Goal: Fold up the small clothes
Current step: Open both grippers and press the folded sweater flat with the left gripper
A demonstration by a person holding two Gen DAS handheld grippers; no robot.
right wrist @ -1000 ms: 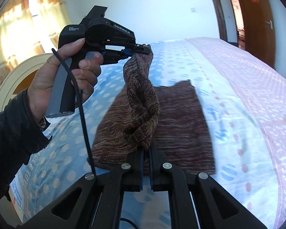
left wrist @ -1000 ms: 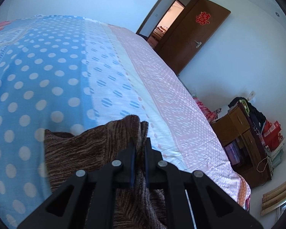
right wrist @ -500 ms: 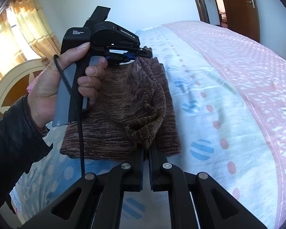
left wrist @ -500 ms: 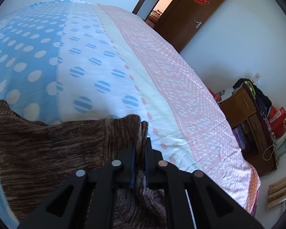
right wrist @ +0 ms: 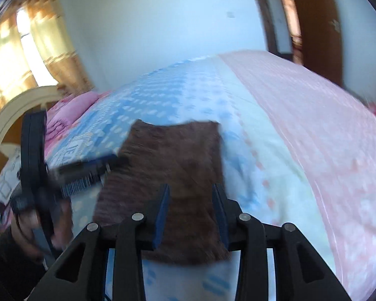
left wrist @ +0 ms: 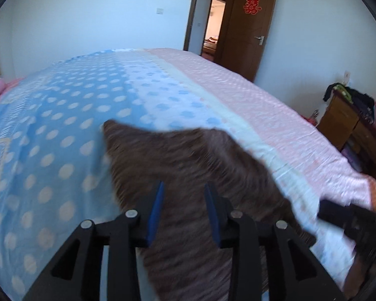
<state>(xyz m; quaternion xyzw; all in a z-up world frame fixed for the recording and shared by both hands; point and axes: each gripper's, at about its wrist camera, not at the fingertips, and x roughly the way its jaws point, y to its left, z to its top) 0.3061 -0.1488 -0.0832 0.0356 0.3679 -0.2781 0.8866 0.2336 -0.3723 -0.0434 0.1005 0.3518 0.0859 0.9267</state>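
**Brown knit lies folded on the bed, both tongs parted above it**

The brown striped knit garment (right wrist: 168, 173) lies flat on the bed (right wrist: 300, 135), a folded oblong across the blue dotted and pale bands of the bedspread, near the bed's front edge. The right tongs (right wrist: 191, 210) hang over its near end; their jaws have just been opening, and the blue pads now stand apart with the cloth seen between them, not pinched. The left tongs (left wrist: 185, 213) have likewise just been opening and stand parted over the garment (left wrist: 188, 165), gripping nothing. In the right wrist view the person's left hand (right wrist: 30, 228) holds the left tool just beside the garment's left edge. Both views are motion-blurred. Behind the bed stands an open brown door (left wrist: 248, 25).
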